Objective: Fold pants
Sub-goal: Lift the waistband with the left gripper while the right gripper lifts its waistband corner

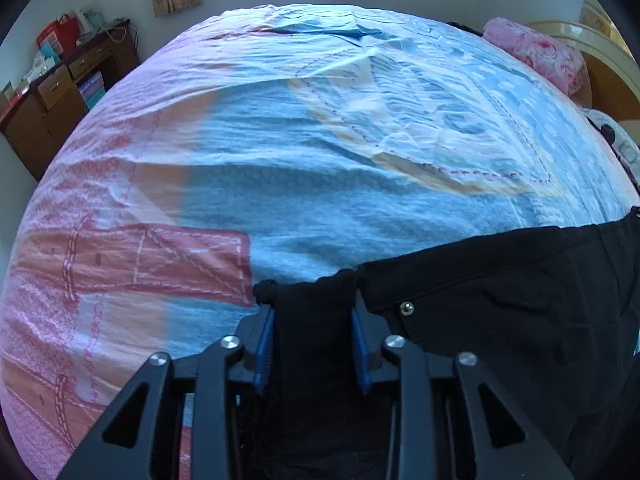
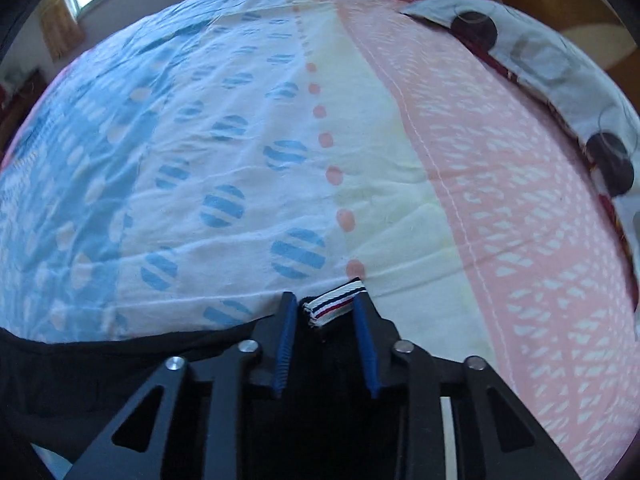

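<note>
Each hand-held gripper pinches black pants fabric between its blue pads — the left hand-held gripper (image 1: 313, 316) near a rivet, the right hand-held gripper (image 2: 325, 312) by a striped tab (image 2: 335, 300). The pants (image 1: 520, 300) lie at the bed (image 1: 320, 160) sheet's near edge. Shallow bites could slip, letting the fold skew — wrinkles beyond might snag it.

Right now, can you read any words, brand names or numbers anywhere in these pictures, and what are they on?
None can be read.
Boxes and bags on the wooden dresser: any print is too small and blurred.
Striped tab on the black pants: stripes only, no lettering.
Bedsheet: patterns only, no words.
</note>
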The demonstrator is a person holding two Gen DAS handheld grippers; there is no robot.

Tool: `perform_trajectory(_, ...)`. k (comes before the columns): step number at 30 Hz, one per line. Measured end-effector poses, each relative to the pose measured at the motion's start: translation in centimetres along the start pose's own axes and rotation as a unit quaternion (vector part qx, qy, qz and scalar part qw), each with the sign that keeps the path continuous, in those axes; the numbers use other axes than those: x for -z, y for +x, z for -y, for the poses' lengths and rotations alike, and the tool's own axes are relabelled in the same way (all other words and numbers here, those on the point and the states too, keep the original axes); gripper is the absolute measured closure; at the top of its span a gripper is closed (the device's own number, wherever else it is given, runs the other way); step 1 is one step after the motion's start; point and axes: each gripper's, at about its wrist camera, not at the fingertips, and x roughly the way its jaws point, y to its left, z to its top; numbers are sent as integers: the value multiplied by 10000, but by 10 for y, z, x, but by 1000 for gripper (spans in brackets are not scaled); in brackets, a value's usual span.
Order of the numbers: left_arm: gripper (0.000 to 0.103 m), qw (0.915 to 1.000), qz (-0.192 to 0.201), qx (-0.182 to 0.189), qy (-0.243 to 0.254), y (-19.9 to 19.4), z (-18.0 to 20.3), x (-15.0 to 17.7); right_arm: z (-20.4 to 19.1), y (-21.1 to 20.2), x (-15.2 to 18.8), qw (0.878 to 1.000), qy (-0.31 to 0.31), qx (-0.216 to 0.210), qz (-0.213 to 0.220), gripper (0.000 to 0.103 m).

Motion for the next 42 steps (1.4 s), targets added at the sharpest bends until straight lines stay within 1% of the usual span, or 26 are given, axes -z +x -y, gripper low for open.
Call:
perform_trajectory(1, 71, 10000, 10, -15, 2, -1, 1, 0, 1, -3, 0, 10000, 21, -22, 32, 89)
perform_trajectory(2, 71, 10000, 41, -32, -19, -4, 1, -1, 0, -8, 1, 9999, -9, -11, 104, 97)
perform_trajectory(3, 71, 10000, 66, -18, -55, -6, 0, -1, -1, -17, 2, 9997, -36, -31, 229, 101)
perform_trajectory(6, 71, 9998, 167, 36, -71, -14, -2, 0, -5, -42, 5, 9987, -60, -32, 512, 101)
perform_trajectory(7, 71, 9998, 187, 53, -90, -16, -3, -1, -5, -48, 8, 9984, -70, -55, 562, 101)
perform_trajectory(9, 71, 9996, 227, 90, -139, -21, -4, 0, -5, -55, 9, 9981, -75, 37, 615, 102)
perform_trajectory(11, 71, 9995, 284, 120, -120, -26, -3, 0, -1, -63, 10, 9976, 45, -63, 684, 102)
perform_trajectory(12, 71, 9995, 285, 93, -74, -26, -2, 0, 0, -64, 8, 9978, 53, -93, 657, 102)
perform_trajectory(14, 71, 9997, 195, 86, -80, -18, -1, 1, 3, -56, 6, 9987, 100, -186, 458, 101)
perform_trajectory(16, 71, 9998, 139, 69, -104, -12, -2, 3, 13, -38, 4, 9985, 377, -390, 77, 100)
perform_trajectory(17, 71, 9998, 123, 83, -129, -8, -2, 3, 16, -30, 3, 9979, 468, -446, -26, 98)
perform_trajectory(18, 71, 9997, 110, 108, -165, -6, -3, 3, 20, -23, 3, 9977, 558, -378, -68, 78)
perform_trajectory(19, 71, 9997, 109, 128, -183, -4, -4, 4, 23, -20, 3, 9978, 590, -309, -54, 52)
perform_trajectory(20, 71, 9997, 109, 136, -167, -3, -4, 4, 25, -17, 3, 9976, 634, -274, -32, 47)
perform_trajectory(23, 71, 9997, 109, 149, -135, 0, -3, 4, 28, -9, -1, 9969, 673, -399, -59, 47)
perform_trajectory(26, 71, 9998, 85, 144, -104, 1, -3, 4, 23, 1, -6, 9985, 483, -217, -110, 47)
perform_trajectory(27, 71, 9998, 72, 135, -102, 2, -2, 3, 22, 7, -6, 9984, 459, -268, -173, 50)
perform_trajectory(28, 71, 9999, 62, 123, -99, 2, -2, 3, 21, 11, -6, 9985, 433, -259, -209, 60)
perform_trajectory(29, 71, 9999, 50, 103, -91, 2, -1, 2, 19, 11, -6, 9991, 354, -167, -155, 65)
perform_trajectory(30, 71, 9999, 43, 79, -83, 1, -1, 2, 16, 10, -6, 9992, 304, -249, -99, 73)
perform_trajectory(32, 72, 10000, 53, 44, -61, -3, 1, 1, 13, 3, -4, 9996, 218, -183, 1, 82)
perform_trajectory(33, 72, 9999, 106, 40, -69, -7, 1, 0, 11, -3, -3, 9997, 159, -186, 64, 96)
perform_trajectory(37, 72, 9986, 459, 216, -161, -36, -6, 0, 13, -48, 6, 9980, 86, -281, 561, 95)
perform_trajectory(42, 72, 9940, 984, 424, -198, -84, -11, 7, 25, -125, 31, 9905, 152, -503, 1272, 95)
